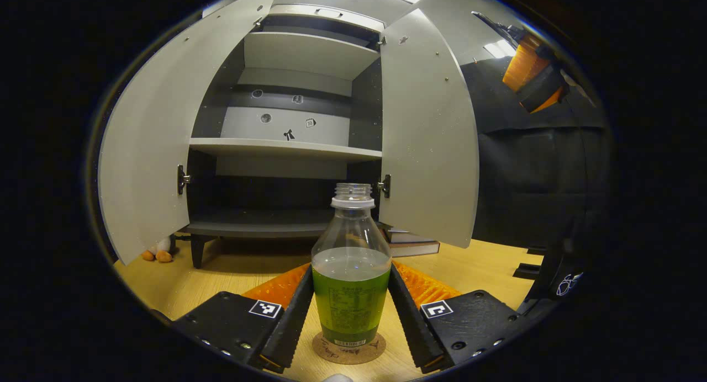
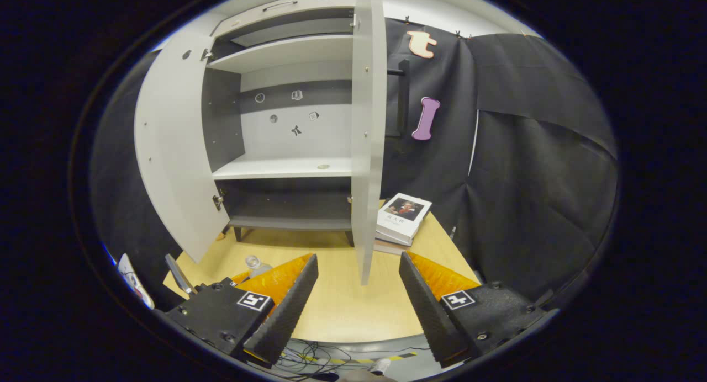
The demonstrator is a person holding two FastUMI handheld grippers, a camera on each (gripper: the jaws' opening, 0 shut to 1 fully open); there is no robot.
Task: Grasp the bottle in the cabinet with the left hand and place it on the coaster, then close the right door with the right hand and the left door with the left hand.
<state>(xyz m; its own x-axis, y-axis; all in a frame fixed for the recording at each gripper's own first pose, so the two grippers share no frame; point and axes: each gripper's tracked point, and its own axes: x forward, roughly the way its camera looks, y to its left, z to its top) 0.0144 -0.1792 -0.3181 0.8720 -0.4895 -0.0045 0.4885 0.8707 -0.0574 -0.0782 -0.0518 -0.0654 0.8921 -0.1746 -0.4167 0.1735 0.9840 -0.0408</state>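
- Left gripper view has my left hand-held gripper (image 1: 351, 310) straddling the bottle (image 1: 351, 277), which stands upright on the coaster (image 1: 349, 348) on the bench (image 1: 221, 271), out of the cabinet (image 1: 287, 144). The fingers (image 1: 290, 316) flank the bottle's lower half at 9 and 3 o'clock. They look just off the label or barely brushing it; I cannot tell whether they press, so I judge the hold as loosened or loosening.
- Risk one: the bottle has no cap and is about half full of green liquid. If I pull back crookedly, a finger could drag its side and tip it, spilling on the bench. Opening evenly and backing straight out towards 6 o'clock should avoid that.
- Risk two: the coaster is barely wider than the bottle's base, so a small nudge could leave the bottle half off it.
- Right gripper view shows my right hand-held gripper (image 2: 359, 299) wide open and holding nothing, low over the bench with the right door (image 2: 365, 133) edge-on at 12 o'clock.
- Risk three: that door swings over the bench near the books (image 2: 402, 216), at 1 o'clock. A hard push could slam it, shaking the cabinet.
- Risk four: the left door (image 1: 146, 144) stands wide open at 10 o'clock in the left gripper view. Its closing arc looks to pass behind the bottle, but my left hand-held gripper reaching past could clip the bottle's neck.
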